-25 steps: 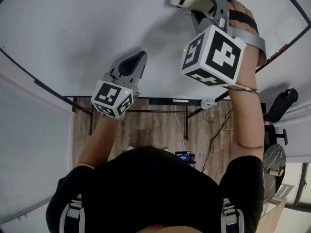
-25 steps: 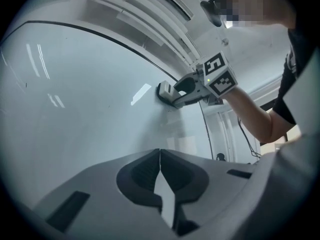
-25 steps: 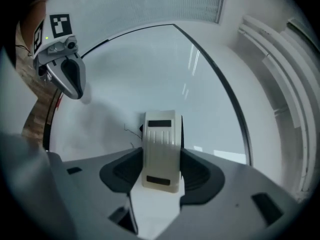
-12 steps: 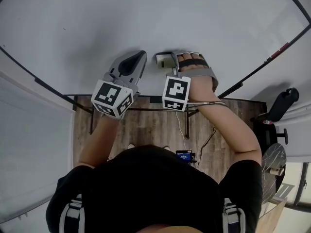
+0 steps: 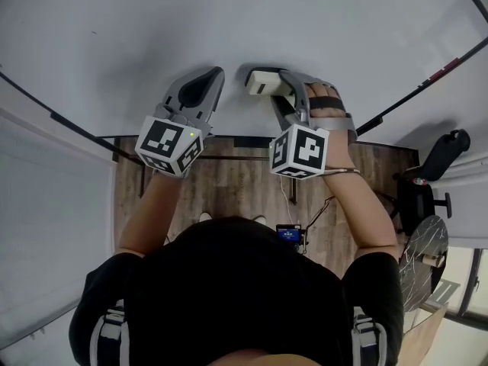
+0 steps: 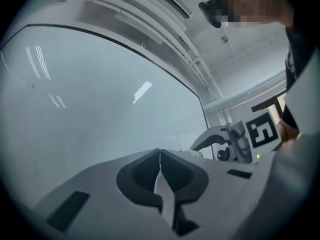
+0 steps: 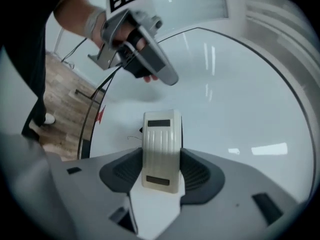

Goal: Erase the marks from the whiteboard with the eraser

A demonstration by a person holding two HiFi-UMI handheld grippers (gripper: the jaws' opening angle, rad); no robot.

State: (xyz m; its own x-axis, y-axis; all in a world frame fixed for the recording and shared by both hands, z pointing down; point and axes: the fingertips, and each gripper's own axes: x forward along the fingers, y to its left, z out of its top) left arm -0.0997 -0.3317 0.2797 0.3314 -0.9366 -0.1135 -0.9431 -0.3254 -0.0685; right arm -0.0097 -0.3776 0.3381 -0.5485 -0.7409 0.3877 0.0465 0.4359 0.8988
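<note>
The whiteboard (image 5: 152,29) fills the top of the head view and looks almost blank. A cream ribbed eraser (image 5: 263,81) rests against its lower middle, and my right gripper (image 5: 273,84) is shut on it. In the right gripper view the eraser (image 7: 161,149) sits upright between the jaws of my right gripper (image 7: 161,170). A thin dark squiggle (image 7: 133,137) shows on the whiteboard (image 7: 225,99) just left of it. My left gripper (image 5: 213,76) is shut and holds nothing, close beside the eraser on its left. The left gripper view shows my left gripper (image 6: 160,156) with jaws pressed together before the whiteboard (image 6: 100,109).
The board's black frame (image 5: 84,132) runs along its lower edge, with a red piece (image 5: 442,73) on the right stretch. Below are a wooden floor (image 5: 229,193), a metal table frame, cables, and a black office chair (image 5: 446,155) at the right.
My right gripper brought the eraser down from the board's upper right to its lower middle, beside the left gripper. The left gripper shifted slightly left and up.
</note>
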